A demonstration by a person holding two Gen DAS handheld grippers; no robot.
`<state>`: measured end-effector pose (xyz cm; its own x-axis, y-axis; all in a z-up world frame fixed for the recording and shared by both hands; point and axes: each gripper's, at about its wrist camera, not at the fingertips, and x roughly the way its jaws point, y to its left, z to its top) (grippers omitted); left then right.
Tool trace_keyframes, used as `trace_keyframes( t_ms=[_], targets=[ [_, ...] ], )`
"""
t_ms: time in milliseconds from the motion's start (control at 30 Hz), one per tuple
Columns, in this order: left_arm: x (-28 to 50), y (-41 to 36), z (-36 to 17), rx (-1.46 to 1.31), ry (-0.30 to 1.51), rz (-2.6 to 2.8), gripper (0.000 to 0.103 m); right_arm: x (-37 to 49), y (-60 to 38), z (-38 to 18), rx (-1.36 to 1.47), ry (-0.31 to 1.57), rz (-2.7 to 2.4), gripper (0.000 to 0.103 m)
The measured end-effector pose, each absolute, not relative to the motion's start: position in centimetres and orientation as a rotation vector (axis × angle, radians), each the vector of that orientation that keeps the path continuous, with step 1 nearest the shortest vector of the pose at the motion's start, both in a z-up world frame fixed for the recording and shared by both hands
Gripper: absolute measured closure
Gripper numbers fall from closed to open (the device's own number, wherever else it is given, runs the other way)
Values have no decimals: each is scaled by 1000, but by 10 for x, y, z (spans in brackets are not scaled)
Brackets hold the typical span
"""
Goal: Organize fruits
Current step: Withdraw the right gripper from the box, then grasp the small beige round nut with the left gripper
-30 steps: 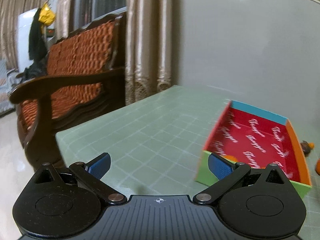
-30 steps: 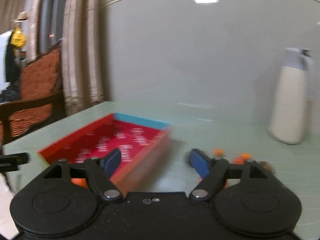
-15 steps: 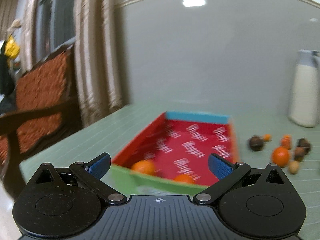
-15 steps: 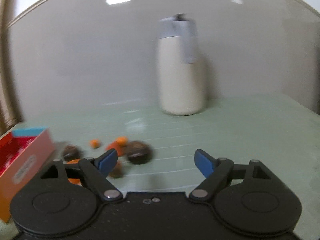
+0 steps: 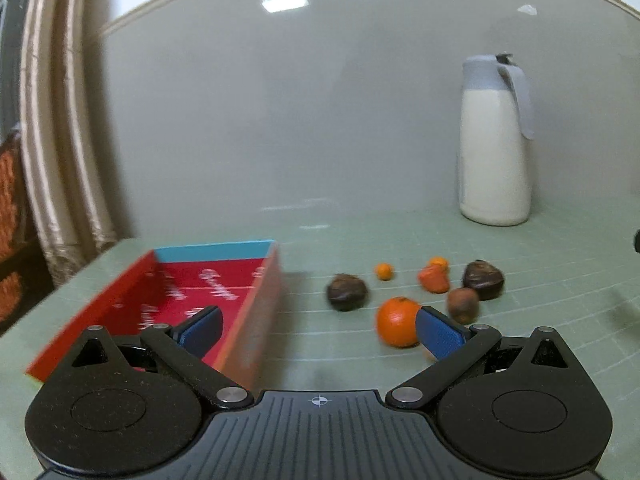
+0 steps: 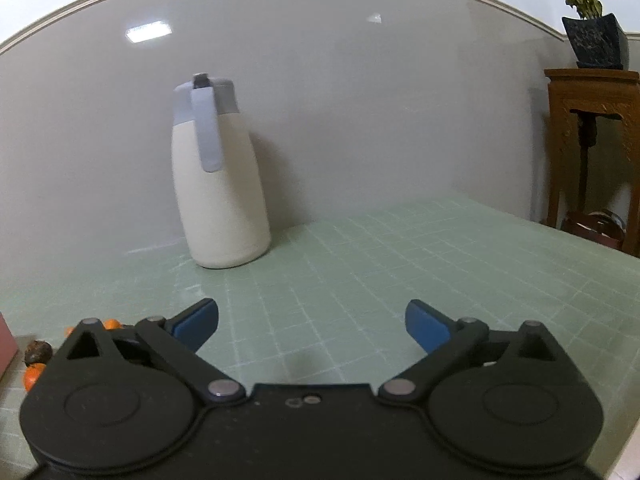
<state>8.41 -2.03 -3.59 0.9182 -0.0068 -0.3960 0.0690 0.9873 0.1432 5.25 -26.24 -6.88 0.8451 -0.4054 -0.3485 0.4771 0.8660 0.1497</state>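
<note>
In the left wrist view a red paper box (image 5: 208,292) with a blue far wall lies on the green table, left of a loose cluster of fruit. The cluster holds a large orange (image 5: 396,322), a dark round fruit (image 5: 346,291), a small kumquat (image 5: 384,271), a red-orange fruit (image 5: 434,280), a brown one (image 5: 462,305) and a dark brown one (image 5: 483,280). My left gripper (image 5: 318,330) is open and empty, just short of the orange. My right gripper (image 6: 312,324) has its jaws opening wide over bare table with nothing between them; some fruit (image 6: 36,362) peeks at its left edge.
A white thermos jug (image 6: 220,196) with a grey-blue lid stands at the back by the wall. A wooden stand (image 6: 592,152) with a potted plant (image 6: 592,36) is off the table's right side. Curtains (image 5: 60,152) hang at the left.
Both views swung to the right: the left one from the sofa and box to the fruit cluster, the right one from the box to the jug. The right jaws spread wider.
</note>
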Motion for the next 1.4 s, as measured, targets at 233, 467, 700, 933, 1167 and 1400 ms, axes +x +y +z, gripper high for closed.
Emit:
trace_keyframes(
  t_ms=[233, 467, 700, 933, 1167, 1400],
  targets=[
    [125, -44, -47, 90, 519, -87, 25, 34, -285, -71, 259, 316, -490, 3],
    [117, -71, -59, 134, 536, -129, 33, 38, -292, -74, 266, 334, -477, 3],
    [123, -74, -67, 82, 608, -119, 52, 42, -293, -74, 255, 343, -472, 3],
    [126, -79, -71, 84, 633, -85, 55, 41, -297, -74, 261, 349, -475, 3],
    [130, -82, -72, 65, 661, -99, 61, 40, -298, -74, 260, 350, -478, 3],
    [128, -88, -72, 86, 649, -119, 77, 38, -299, -75, 266, 349, -480, 3]
  ],
)
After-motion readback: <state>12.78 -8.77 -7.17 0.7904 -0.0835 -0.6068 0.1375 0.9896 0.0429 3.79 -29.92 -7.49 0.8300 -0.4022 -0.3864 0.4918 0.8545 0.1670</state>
